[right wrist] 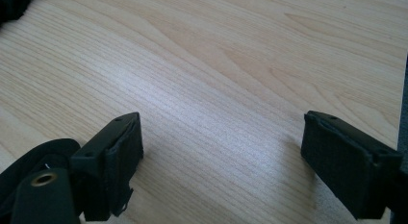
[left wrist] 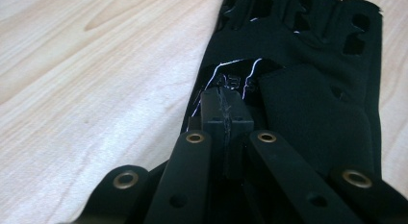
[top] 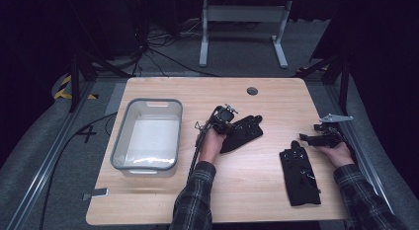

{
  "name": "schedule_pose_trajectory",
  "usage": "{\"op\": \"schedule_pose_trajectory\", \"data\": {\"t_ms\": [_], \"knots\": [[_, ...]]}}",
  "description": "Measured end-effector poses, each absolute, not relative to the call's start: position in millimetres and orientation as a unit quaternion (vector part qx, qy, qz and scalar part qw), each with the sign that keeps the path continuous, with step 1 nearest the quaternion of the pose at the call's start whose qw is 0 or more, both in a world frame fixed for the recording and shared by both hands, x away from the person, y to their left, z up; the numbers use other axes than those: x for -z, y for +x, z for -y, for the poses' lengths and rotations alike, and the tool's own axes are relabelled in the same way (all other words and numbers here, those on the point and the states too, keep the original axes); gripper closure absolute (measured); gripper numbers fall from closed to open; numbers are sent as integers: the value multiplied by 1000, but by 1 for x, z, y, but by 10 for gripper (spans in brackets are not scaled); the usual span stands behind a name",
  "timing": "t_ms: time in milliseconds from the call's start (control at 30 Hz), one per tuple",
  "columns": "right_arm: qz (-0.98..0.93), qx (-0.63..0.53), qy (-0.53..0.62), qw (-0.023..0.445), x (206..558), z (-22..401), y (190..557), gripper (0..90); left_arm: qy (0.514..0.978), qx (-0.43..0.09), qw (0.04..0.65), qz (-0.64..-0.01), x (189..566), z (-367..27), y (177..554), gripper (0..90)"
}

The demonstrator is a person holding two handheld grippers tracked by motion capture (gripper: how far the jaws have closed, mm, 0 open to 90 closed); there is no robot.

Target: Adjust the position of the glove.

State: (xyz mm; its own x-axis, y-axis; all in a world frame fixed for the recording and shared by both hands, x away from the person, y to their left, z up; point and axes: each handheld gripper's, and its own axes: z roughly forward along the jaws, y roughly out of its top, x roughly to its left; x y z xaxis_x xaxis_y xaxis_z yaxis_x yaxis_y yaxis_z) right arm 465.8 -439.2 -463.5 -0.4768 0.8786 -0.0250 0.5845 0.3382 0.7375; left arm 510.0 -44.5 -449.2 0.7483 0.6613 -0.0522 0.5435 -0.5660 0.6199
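At the middle of the pale wooden table, the left gripper is clamped on the near edge of a black fingerless fabric glove. The right gripper, jaws wide apart, rests at the right edge beside a second black glove. A clear plastic bin stands left.

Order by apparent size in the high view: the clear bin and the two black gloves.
1. clear bin, largest.
2. right glove.
3. left glove, partly covered by the left gripper, so this ranking stays unsure.
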Motion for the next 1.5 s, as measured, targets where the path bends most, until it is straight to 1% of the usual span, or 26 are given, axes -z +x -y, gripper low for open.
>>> {"op": "schedule_pose_trajectory", "data": {"t_ms": [233, 500, 733, 967, 1067, 1133, 1367, 1500], "knots": [[-789, -340, 464, 216, 464, 439, 466, 154, 883, -87, 324, -330, 451, 46, 498, 900], [-789, -340, 464, 216, 464, 439, 466, 154, 894, -77, 323, -300, 451, 49, 480, 900], [-789, -340, 464, 216, 464, 439, 466, 154, 897, -61, 331, -287, 452, 52, 461, 900], [-789, -340, 464, 216, 464, 439, 466, 154, 905, -57, 320, -273, 450, 55, 440, 900], [-789, -340, 464, 216, 464, 439, 466, 154, 903, -50, 328, -274, 451, 56, 427, 900], [-789, -340, 464, 216, 464, 439, 466, 154, 903, -48, 330, -271, 452, 57, 424, 900], [-789, -340, 464, 216, 464, 439, 466, 154, 900, -51, 341, -268, 444, 53, 415, 899], [-789, -340, 464, 216, 464, 439, 466, 154, 899, -64, 338, -272, 436, 43, 406, 899]]}}
